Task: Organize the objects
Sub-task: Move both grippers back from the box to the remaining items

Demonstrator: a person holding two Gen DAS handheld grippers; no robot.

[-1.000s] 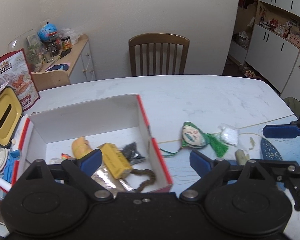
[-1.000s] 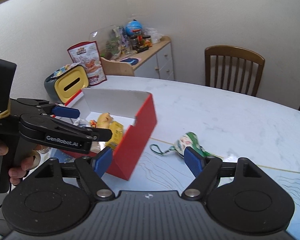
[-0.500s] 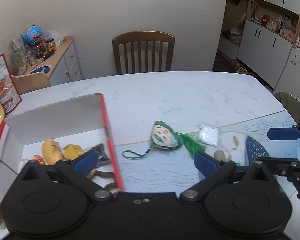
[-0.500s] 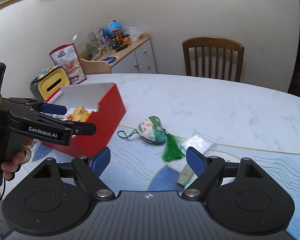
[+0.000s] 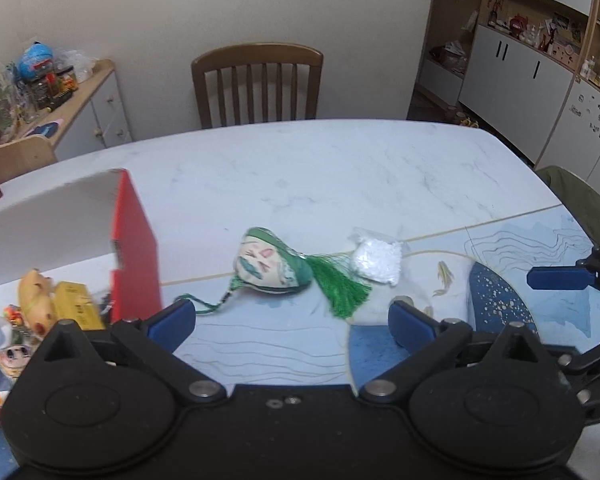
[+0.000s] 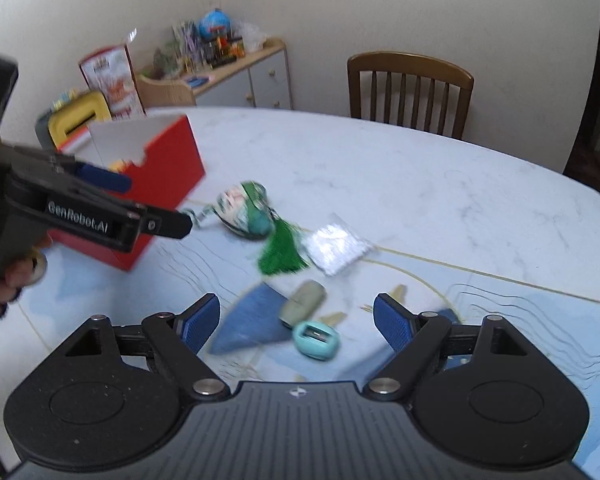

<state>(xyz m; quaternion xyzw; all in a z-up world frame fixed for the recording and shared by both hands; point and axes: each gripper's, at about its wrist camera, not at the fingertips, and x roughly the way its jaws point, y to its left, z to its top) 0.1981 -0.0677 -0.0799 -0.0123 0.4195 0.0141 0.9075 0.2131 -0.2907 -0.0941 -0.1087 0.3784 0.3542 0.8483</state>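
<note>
Red box [image 5: 134,248] with small toys [image 5: 36,300]

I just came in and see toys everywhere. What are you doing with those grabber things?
A person is tidying small things into the red box, holding a gripper in each hand. Both the left gripper and the right gripper are open and empty. Some things already lie in the box. The tasselled charm, a white packet, a teal sharpener and a small tube lie on the table.
</note>
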